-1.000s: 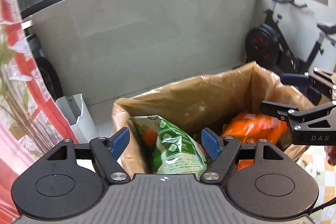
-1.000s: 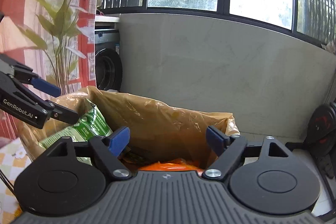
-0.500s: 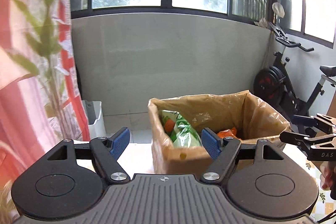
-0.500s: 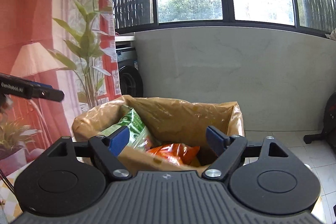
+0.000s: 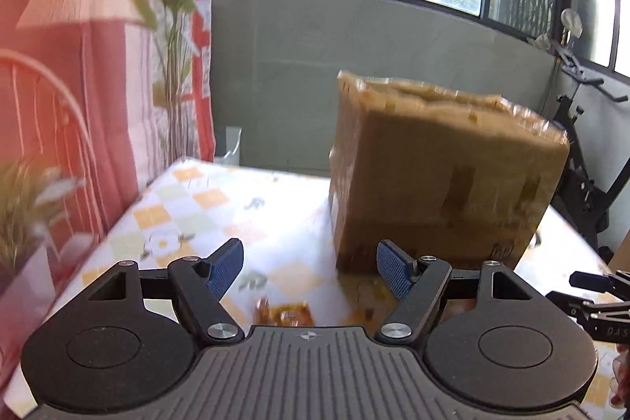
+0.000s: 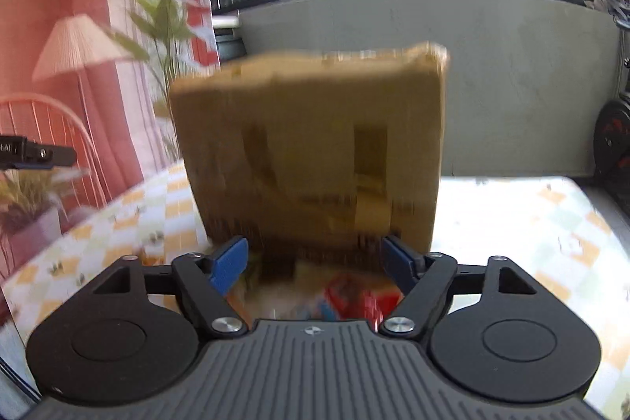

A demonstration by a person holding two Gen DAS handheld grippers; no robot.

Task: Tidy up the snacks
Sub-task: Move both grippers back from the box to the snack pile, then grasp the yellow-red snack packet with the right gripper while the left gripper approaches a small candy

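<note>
Both cameras ride low over the patterned tablecloth (image 5: pixel 189 199), looking forward and slightly down past their own fingers at the cardboard box (image 5: pixel 445 184). The left wrist view faces it from the left, the right wrist view more squarely and perhaps nearer, though blur hampers judgement. They share box, tablecloth, grey wall and windows.

Cardboard box (image 5: pixel 441 180): motion-blurred in both views; its inside is hidden behind the near wall.
Orange packet (image 5: pixel 285 313): smeared, half hidden behind the left gripper's body; print unreadable.
Red packet (image 6: pixel 354 298): blurred, partly covered by the right gripper's body.
Right gripper (image 5: pixel 598 296): cut off by the left view's right edge.
Exercise bike (image 5: pixel 586 160): cropped at the frame edge.
</note>
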